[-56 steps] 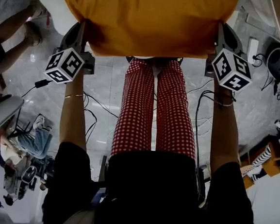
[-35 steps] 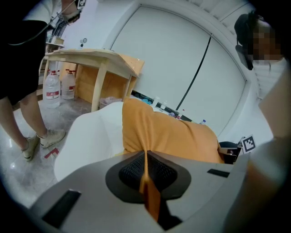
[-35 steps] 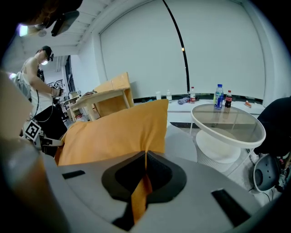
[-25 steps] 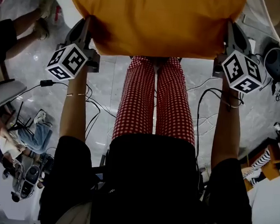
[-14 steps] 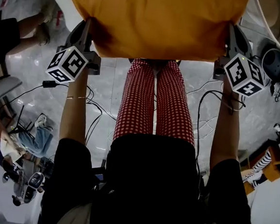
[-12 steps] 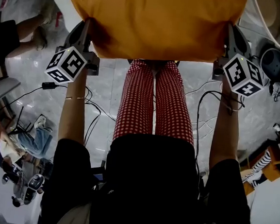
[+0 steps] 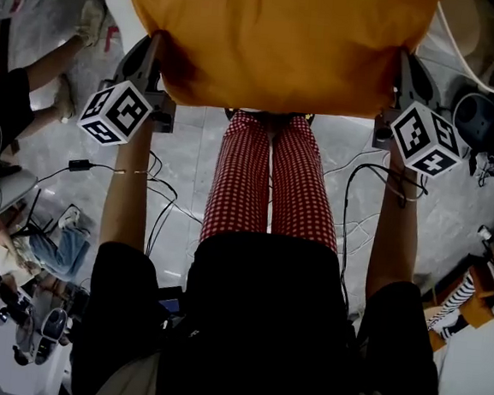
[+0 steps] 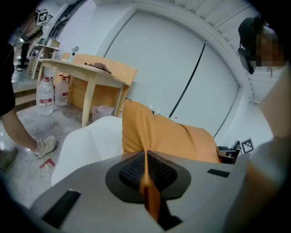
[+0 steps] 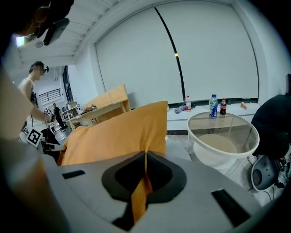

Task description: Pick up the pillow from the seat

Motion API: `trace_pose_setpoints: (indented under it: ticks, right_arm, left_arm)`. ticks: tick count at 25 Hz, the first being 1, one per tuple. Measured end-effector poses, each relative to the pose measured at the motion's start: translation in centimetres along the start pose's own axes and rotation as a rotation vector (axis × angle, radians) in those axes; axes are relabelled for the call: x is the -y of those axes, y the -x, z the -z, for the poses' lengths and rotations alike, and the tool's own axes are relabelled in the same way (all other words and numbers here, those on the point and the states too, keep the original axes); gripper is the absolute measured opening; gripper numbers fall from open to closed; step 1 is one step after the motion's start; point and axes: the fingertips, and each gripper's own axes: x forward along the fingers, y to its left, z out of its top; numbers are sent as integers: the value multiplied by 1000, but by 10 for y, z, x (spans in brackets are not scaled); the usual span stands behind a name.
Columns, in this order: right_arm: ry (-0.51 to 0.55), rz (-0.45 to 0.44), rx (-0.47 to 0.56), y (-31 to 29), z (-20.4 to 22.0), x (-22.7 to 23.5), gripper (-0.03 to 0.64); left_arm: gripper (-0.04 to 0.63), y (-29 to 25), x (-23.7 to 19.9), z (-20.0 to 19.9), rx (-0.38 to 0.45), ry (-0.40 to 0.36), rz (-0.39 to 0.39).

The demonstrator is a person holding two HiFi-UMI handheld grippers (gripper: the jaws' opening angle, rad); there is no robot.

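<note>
The orange pillow (image 7: 278, 40) hangs in the air across the top of the head view, above the wearer's red checked trousers. My left gripper (image 7: 155, 45) is shut on its left near corner, with orange cloth pinched between the pads (image 8: 145, 157). My right gripper (image 7: 402, 61) is shut on the right near corner, a fold of cloth caught between its pads (image 9: 145, 157). The pillow (image 8: 173, 136) stretches between both grippers and sags slightly (image 9: 118, 129). Beyond it the white seat (image 8: 91, 141) shows, its edge peeking out at the left (image 7: 118, 5).
A round glass table (image 9: 223, 129) stands at the right, with bottles (image 9: 213, 105) on a ledge behind it. A wooden table (image 8: 86, 73) and water jugs (image 8: 45, 93) stand at the left. Cables (image 7: 360, 176) lie on the floor. A bystander's leg and shoe (image 8: 43, 145) are near the seat.
Both grippers have risen a little with the pillow still pinched between them, so the pillow sits higher and slightly larger in the head view.
</note>
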Motion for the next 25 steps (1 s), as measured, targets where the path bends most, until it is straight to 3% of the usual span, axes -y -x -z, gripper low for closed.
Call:
trace_pose_setpoints:
  ticks: [12, 25]
  right_arm:
    - [54, -9, 38, 33, -50, -6, 26]
    - [26, -11, 93, 65, -87, -15, 26]
  left_arm:
    - [20, 29, 32, -39, 42, -14, 16]
    - [20, 52, 52, -63, 40, -42, 57]
